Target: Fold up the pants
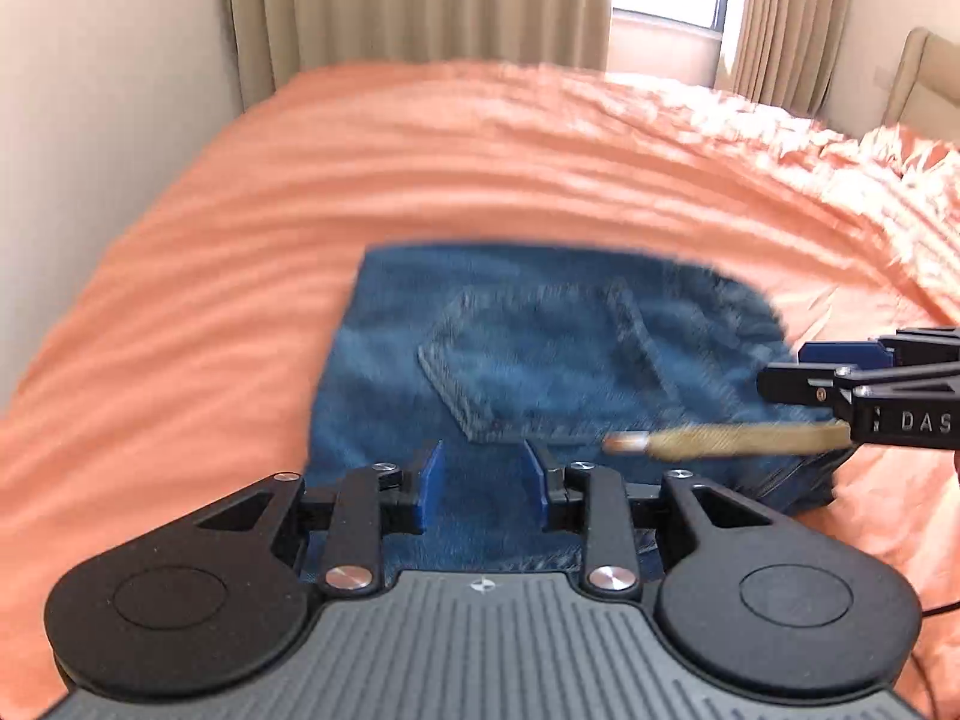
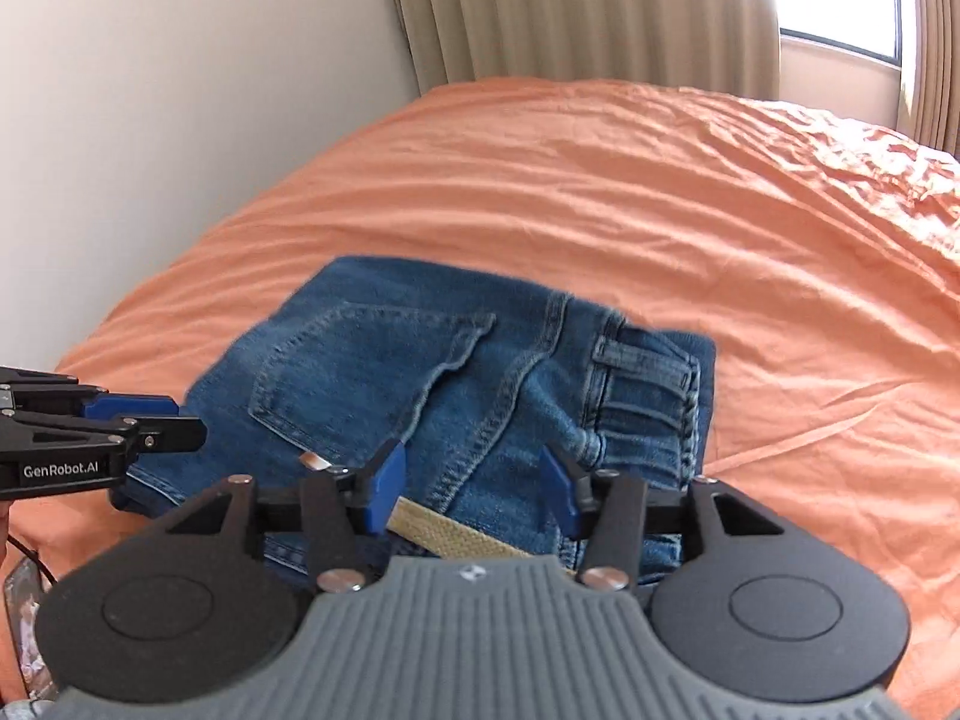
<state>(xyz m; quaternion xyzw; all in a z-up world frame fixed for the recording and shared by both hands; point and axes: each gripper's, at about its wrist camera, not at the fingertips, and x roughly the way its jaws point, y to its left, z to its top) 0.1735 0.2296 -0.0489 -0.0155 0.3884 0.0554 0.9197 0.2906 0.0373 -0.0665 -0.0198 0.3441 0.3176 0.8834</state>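
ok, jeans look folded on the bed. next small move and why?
Probably tuck the belt in. The jeans already lie in a compact folded stack on the bedspread, both the left gripper and right gripper are open and empty, but the tan belt end sticks out across the denim.

right claw side: white letters "das", cut off by the frame edge
left claw side: white "genrobot.ai" on the black body
elsewhere: small round emblem on each grey ribbed housing, not legible as text; nothing else readable
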